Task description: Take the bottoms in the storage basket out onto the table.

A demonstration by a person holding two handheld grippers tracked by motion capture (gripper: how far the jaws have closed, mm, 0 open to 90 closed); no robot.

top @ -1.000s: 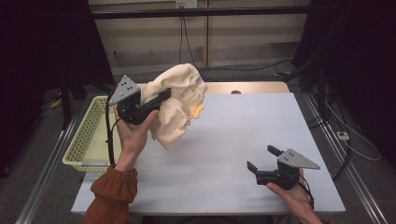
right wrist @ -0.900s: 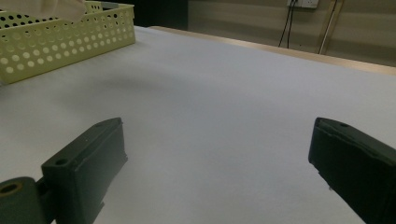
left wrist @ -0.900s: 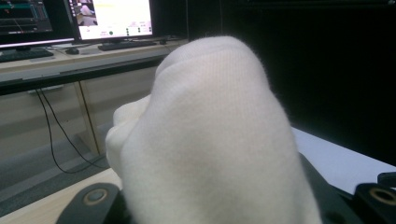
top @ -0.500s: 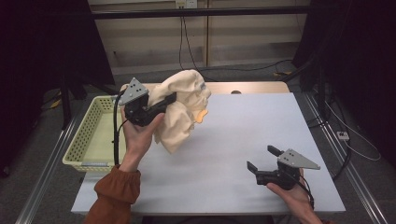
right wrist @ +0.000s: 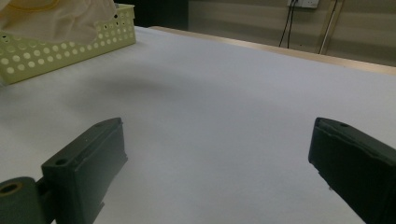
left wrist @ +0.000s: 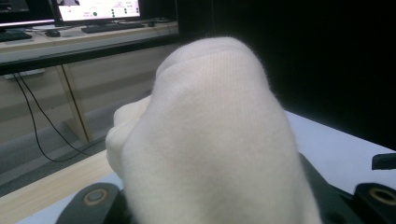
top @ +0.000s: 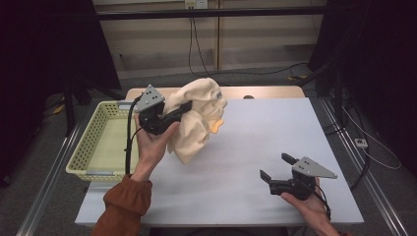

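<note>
I can read no text, label, brand, number or sign here. In the left gripper view a lit monitor (left wrist: 98,9) stands on a far desk and shows rows of marks, but they are too small and blurred for me to make out.

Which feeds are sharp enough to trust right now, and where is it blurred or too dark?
High view: evenly lit table, sharp, but the surroundings fall to black. Left gripper view: the cloth sits so close it is soft and blocks most of the frame, background dark at right. Right gripper view: table clear, a faint shadow near the basket, near claw tips slightly soft.
</note>
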